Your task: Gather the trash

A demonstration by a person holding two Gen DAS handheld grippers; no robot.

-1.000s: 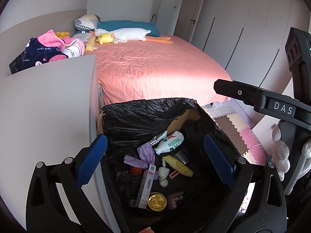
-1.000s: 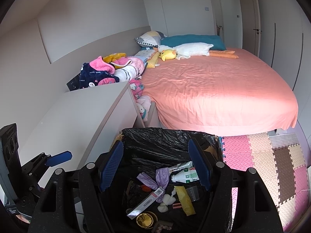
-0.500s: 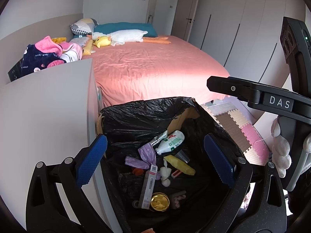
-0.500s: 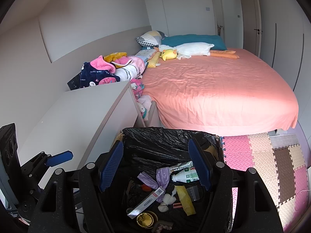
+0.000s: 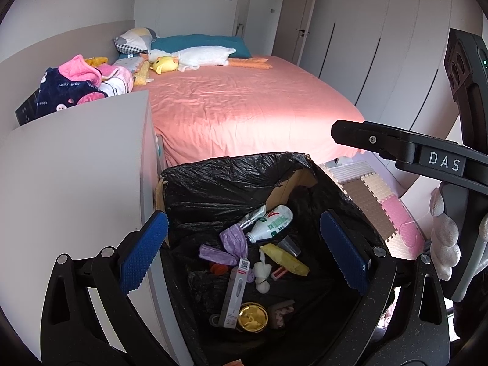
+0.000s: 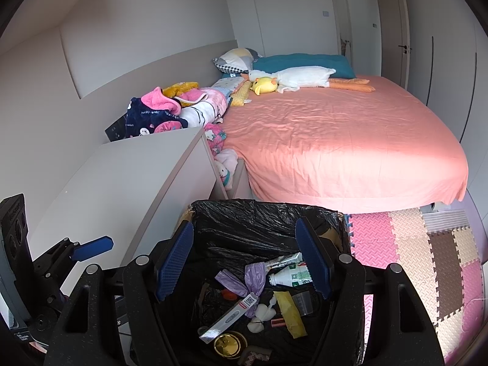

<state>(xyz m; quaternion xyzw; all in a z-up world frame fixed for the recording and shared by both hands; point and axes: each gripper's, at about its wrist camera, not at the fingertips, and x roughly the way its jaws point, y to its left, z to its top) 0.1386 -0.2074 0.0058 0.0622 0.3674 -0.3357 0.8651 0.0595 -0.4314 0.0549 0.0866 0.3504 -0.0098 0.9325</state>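
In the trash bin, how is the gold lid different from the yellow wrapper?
The gold lid is round, shiny and lies flat near the camera; the yellow wrapper is long, matte, crumpled and lies farther back. Both rest on the black bag inside the trash bin.
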